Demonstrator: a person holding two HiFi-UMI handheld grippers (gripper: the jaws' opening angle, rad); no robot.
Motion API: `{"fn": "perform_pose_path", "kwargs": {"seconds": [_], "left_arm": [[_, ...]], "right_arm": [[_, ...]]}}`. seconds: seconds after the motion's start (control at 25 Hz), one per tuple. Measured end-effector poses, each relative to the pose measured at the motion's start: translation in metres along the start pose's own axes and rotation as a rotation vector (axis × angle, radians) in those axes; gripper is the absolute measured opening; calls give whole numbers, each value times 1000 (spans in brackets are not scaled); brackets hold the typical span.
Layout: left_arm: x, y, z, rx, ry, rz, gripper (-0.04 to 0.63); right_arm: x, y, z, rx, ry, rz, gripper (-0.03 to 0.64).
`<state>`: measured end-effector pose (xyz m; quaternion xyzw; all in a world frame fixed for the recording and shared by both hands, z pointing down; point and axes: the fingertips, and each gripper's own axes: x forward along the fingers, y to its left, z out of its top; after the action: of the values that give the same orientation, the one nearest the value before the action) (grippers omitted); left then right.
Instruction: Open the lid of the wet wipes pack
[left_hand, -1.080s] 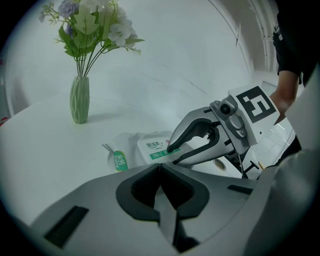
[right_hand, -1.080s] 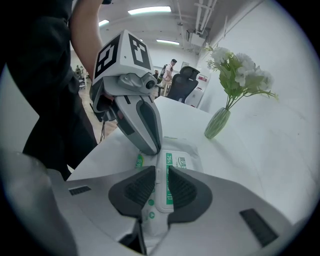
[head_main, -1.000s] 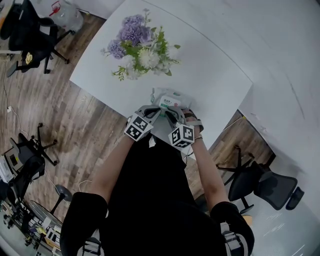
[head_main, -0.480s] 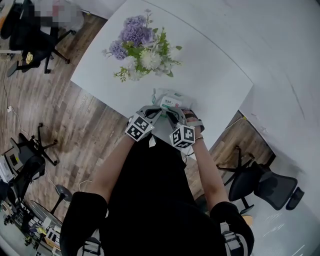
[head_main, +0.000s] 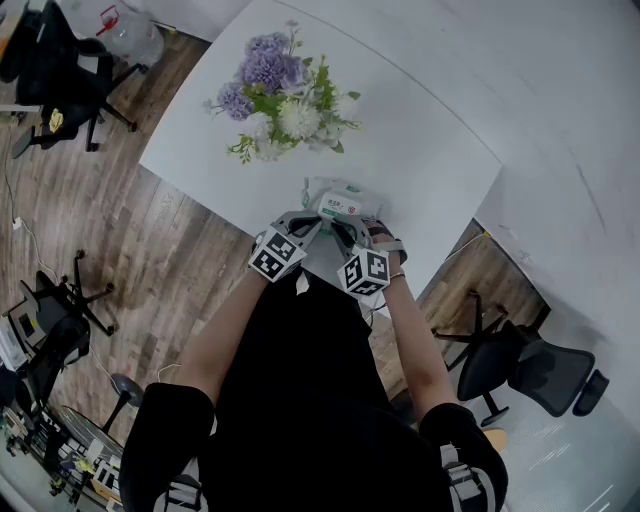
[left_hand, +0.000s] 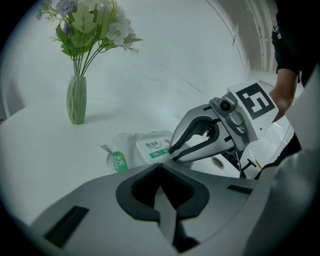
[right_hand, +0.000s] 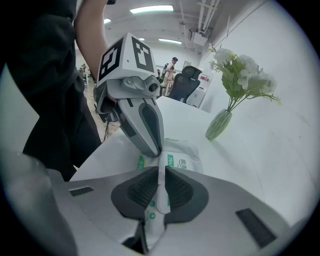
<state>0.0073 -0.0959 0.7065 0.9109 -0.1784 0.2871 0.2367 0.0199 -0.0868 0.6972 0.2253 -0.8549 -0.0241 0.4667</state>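
At the near edge of the white tabletop (head_main: 420, 150) lies the wet wipes pack (head_main: 345, 200), flat, white with green print, right under the tips of both tools. In the right gripper view the right hand-held gripper (right_hand: 160, 172) has its ribbed pads closed almost together on a thin white flap, the lid (right_hand: 160, 192), which stands edge-on between them, while the rest of the pack (right_hand: 182, 155) stretches away just beyond the jaws. The left hand-held gripper (right_hand: 156, 150) comes down from the left with its two jaws pressed together, and its tip rests on top of the pack, just beside the right one. Its own view shows the same: the left hand-held gripper (left_hand: 160, 167) has its jaws meeting with nothing between them, the pack (left_hand: 125, 147) sits just ahead, and the right hand-held gripper (left_hand: 172, 150) reaches in at the label's edge. From the head view the two tools, left (head_main: 312, 222) and right (head_main: 340, 222), converge on the pack's near side. Farther back on the tabletop, well apart from the pack, a green vase of flowers (head_main: 285, 100) stands upright
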Motion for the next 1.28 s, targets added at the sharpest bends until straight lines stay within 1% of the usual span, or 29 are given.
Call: {"fn": "perform_pose_path", "kwargs": {"seconds": [0.16, 0.6, 0.92, 1.08, 1.28], "left_arm": [[0, -1, 1, 3, 1, -4, 23], [1, 0, 5, -19, -7, 5, 23], [1, 1, 1, -31, 27, 7, 23], [1, 1, 2, -29, 20, 2, 23], [1, 1, 3, -35, 16, 3, 23]], "right_arm": [[-1, 0, 0, 21, 0, 16, 55], [-4, -2, 2, 46, 2, 60, 46], [-10, -5, 6, 48, 0, 60, 43], [-13, -8, 8, 56, -10, 60, 41], [-18, -13, 11, 100, -33, 62, 38]]}}
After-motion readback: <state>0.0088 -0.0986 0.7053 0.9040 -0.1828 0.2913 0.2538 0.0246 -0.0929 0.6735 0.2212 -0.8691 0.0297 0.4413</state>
